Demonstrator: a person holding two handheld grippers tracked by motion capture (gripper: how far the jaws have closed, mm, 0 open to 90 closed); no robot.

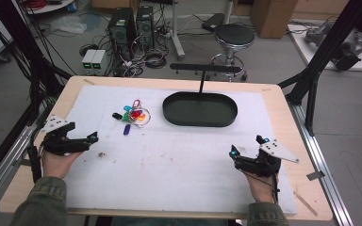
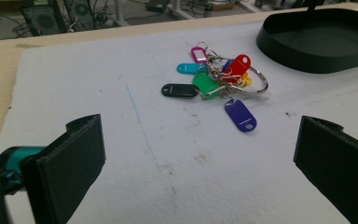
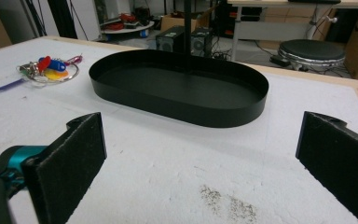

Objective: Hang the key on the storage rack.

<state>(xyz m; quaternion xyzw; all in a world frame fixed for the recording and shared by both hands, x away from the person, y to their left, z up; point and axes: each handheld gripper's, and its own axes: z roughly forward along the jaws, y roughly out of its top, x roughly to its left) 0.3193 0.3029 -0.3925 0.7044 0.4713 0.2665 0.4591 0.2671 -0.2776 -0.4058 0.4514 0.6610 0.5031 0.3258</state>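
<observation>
A bunch of coloured key tags on a metal ring [image 1: 135, 115] [image 2: 219, 79] [image 3: 46, 67] lies on the white mat, left of a black oval tray [image 1: 200, 109] [image 2: 321, 39] [image 3: 179, 88] with an upright post. My left gripper [image 1: 93, 137] [image 2: 198, 163] rests at the mat's left edge, open and empty, with its jaws wide and the tags ahead of it. Low on the right of the mat my right gripper [image 1: 233, 151] [image 3: 198, 163] stands open with nothing in it, facing the tray.
The white mat [image 1: 179, 155] covers a wooden table [image 1: 306, 136]. A black T-shaped bar [image 1: 206, 68] rises from the tray. Beyond the table stand a stool [image 1: 234, 36], computer towers [image 1: 131, 26] and cables on the floor. Dirt specks mark the mat.
</observation>
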